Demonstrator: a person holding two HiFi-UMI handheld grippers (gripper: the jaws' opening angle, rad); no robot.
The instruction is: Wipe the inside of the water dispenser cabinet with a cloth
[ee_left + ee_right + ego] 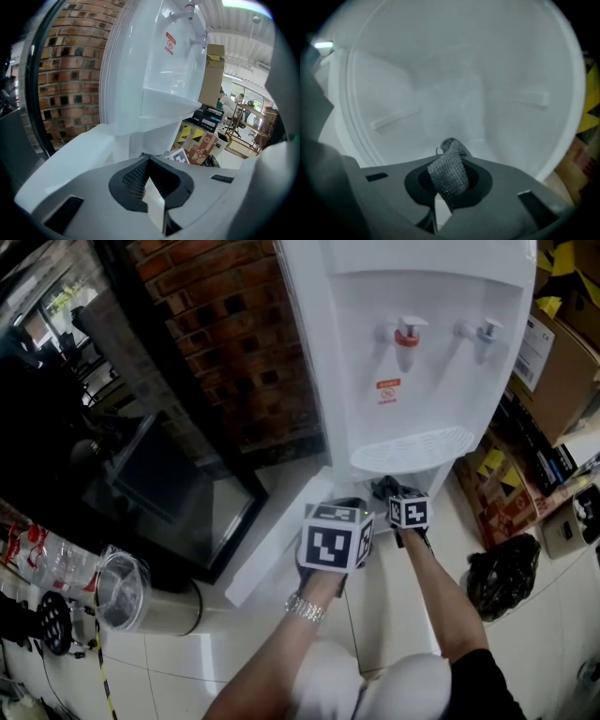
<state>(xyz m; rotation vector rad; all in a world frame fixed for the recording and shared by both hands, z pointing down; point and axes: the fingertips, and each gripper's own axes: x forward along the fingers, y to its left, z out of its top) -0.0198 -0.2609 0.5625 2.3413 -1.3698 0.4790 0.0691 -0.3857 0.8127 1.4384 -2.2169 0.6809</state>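
The white water dispenser (422, 352) stands upright, and its lower cabinet door (281, 521) hangs open to the left. My right gripper (397, 493) is at the cabinet's mouth, shut on a grey knitted cloth (449, 171). In the right gripper view the cloth stands up from the jaws in front of the white cabinet interior (454, 89), which has shelf rails on both walls. My left gripper (339, 510) hovers just left of the right one, near the open door (70, 154). Its jaws look shut with nothing between them (152, 187).
A red tap (406, 334) and a blue tap (485, 331) sit above the drip tray (412, 448). Cardboard boxes (562, 362) and a black bag (502, 573) crowd the right side. A brick wall (225, 343), a dark glass panel (178, 493) and a steel canister (141, 592) are to the left.
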